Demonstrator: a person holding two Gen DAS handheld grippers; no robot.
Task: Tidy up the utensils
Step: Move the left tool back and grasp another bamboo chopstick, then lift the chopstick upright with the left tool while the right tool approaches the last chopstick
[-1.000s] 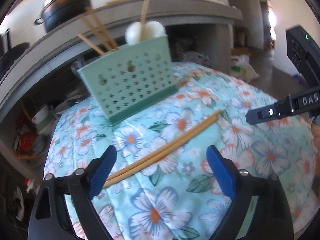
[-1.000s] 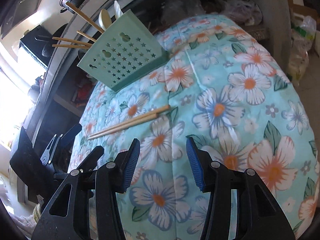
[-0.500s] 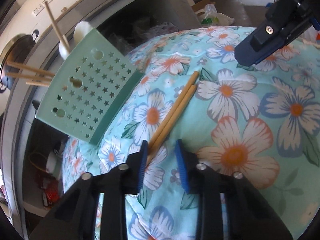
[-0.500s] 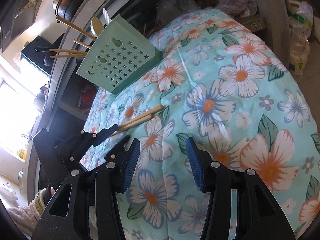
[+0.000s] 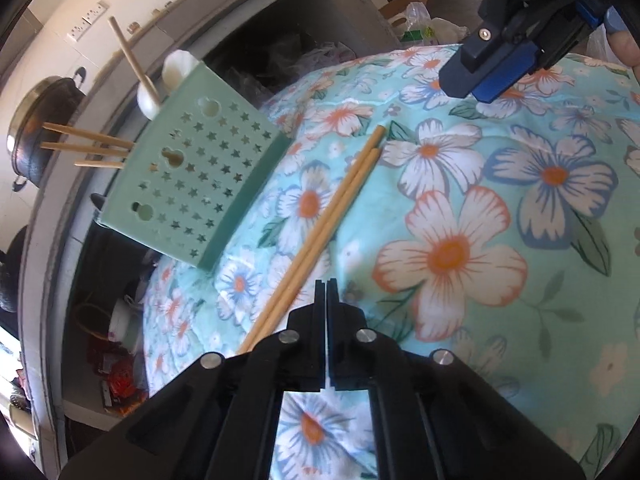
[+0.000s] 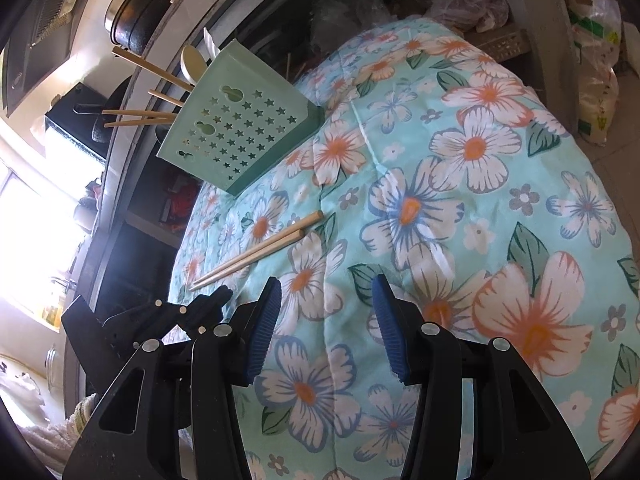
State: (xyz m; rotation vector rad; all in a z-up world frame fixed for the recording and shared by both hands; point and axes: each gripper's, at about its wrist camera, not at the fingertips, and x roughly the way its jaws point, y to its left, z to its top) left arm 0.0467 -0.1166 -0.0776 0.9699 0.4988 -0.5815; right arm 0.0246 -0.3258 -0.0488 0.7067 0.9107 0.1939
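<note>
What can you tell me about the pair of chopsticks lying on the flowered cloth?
The pair of chopsticks looks like plain light wood, two slim sticks lying flat and side by side, touching, on the flowered cloth. Their thick ends point toward the green holder without touching it. In the right wrist view the thin ends lie just short of the shut left gripper; whether it touches them cannot be told.

surface: floral cloth (image 6: 472, 240) | on it: two chopsticks (image 6: 260, 250) side by side; green utensil holder (image 6: 240, 136) near

A black pot (image 5: 38, 136) stood at ten o'clock on the grey counter (image 5: 248, 26), above the floral cloth (image 5: 460, 208), with plastic bags (image 6: 596, 76) at two o'clock.
</note>
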